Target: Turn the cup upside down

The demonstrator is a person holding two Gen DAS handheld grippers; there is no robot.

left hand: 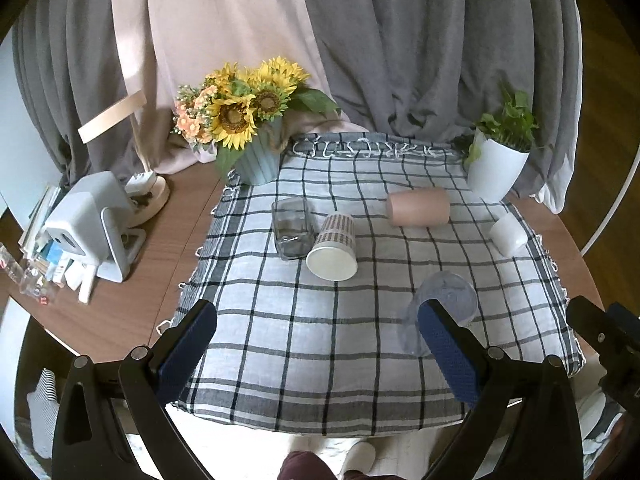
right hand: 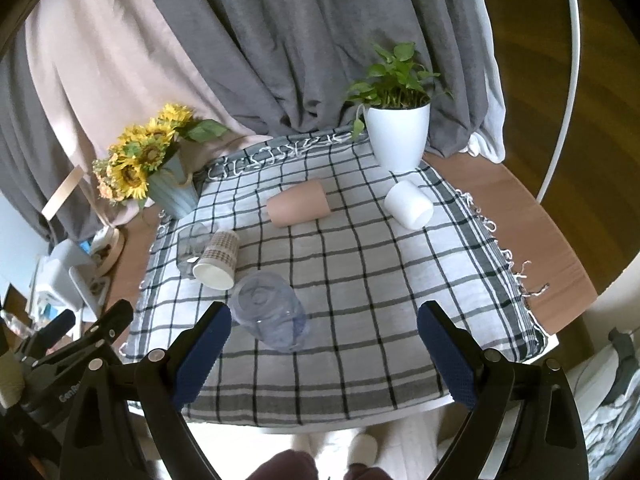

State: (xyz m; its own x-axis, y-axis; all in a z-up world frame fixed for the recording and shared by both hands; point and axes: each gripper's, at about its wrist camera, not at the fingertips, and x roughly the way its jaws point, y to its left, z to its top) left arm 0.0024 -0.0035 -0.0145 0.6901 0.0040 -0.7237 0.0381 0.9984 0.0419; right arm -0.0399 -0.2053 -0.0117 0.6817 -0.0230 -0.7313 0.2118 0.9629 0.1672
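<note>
Several cups lie on their sides on a checked cloth. A clear plastic cup lies nearest, partly behind my left gripper's right finger; it also shows in the right wrist view. A patterned paper cup lies beside a clear square glass. A pink cup and a small white cup lie farther back. My left gripper is open and empty above the near cloth. My right gripper is open and empty, right of the clear cup.
A sunflower vase stands at the cloth's back left and a white plant pot at the back right. A white device and clutter sit on the wooden table at left. Curtains hang behind.
</note>
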